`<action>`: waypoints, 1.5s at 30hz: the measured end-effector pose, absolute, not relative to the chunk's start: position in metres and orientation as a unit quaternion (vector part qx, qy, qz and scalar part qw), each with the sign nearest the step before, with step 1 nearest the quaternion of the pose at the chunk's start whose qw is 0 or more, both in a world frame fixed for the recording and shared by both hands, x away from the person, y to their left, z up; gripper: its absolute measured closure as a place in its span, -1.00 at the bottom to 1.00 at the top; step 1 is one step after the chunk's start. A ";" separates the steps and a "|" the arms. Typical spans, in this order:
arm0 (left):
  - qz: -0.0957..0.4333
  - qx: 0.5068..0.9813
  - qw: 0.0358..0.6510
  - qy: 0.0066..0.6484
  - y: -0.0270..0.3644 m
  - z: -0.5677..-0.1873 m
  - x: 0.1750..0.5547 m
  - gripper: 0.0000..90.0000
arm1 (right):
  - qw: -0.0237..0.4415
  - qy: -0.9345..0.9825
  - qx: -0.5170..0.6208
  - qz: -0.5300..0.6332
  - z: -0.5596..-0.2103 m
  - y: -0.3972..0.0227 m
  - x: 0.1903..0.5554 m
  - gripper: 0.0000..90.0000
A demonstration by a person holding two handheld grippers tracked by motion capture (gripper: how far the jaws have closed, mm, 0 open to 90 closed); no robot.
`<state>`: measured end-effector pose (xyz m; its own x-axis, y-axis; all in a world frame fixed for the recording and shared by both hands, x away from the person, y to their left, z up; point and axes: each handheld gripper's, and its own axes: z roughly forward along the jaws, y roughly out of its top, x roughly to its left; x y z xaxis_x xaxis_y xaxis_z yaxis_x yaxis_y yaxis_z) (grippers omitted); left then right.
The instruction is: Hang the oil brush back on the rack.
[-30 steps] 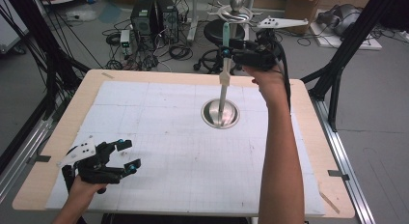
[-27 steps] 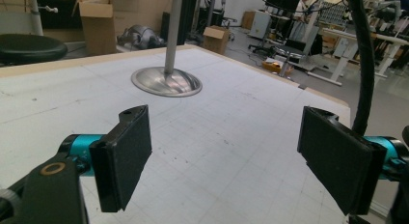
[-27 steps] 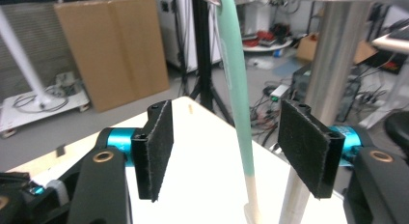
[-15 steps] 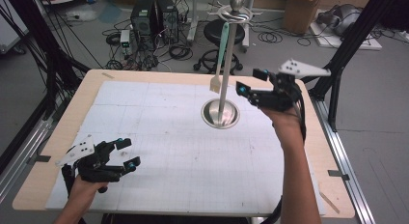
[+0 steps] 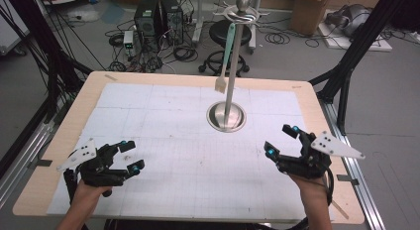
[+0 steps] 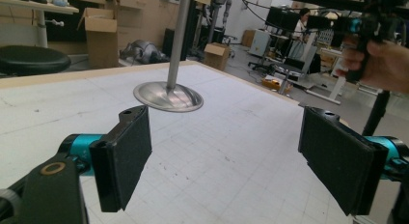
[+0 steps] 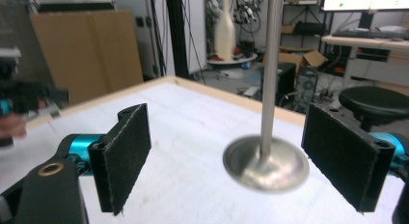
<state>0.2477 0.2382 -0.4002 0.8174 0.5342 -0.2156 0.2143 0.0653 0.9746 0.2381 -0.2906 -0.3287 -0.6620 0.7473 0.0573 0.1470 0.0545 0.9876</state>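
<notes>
A pale green-handled spatula [image 5: 225,56] hangs from the hooked crown of a tall steel stand [image 5: 231,76], its cream blade dangling free beside the pole. The stand's round polished base [image 5: 226,116] sits on the white gridded mat [image 5: 173,141] a little toward 1 o'clock from the middle. From above, the right gripper [image 5: 281,141] is at about 4 o'clock of the base, well apart from it, and its jaws have just been opening; they stand wide with nothing between them. Its own camera sees the pole [image 7: 270,69] rising between the two black pads [image 7: 126,156] and the blade as a blur (far up at 12 o'clock). The left gripper [image 5: 130,154] rests near 8 o'clock, jaws wide and empty. Its view catches the base [image 6: 168,96] at 11 o'clock.
</notes>
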 end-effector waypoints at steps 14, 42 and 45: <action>0.135 0.680 0.669 0.270 0.234 -0.402 0.247 -0.56 | 0.259 0.683 0.351 0.586 -0.377 -0.291 0.192 -0.63; 0.137 0.682 0.670 0.260 0.233 -0.401 0.241 -0.57 | 0.264 0.679 0.368 0.578 -0.383 -0.299 0.182 -0.63; 0.137 0.681 0.671 0.261 0.233 -0.402 0.241 -0.57 | 0.264 0.679 0.367 0.578 -0.384 -0.299 0.182 -0.63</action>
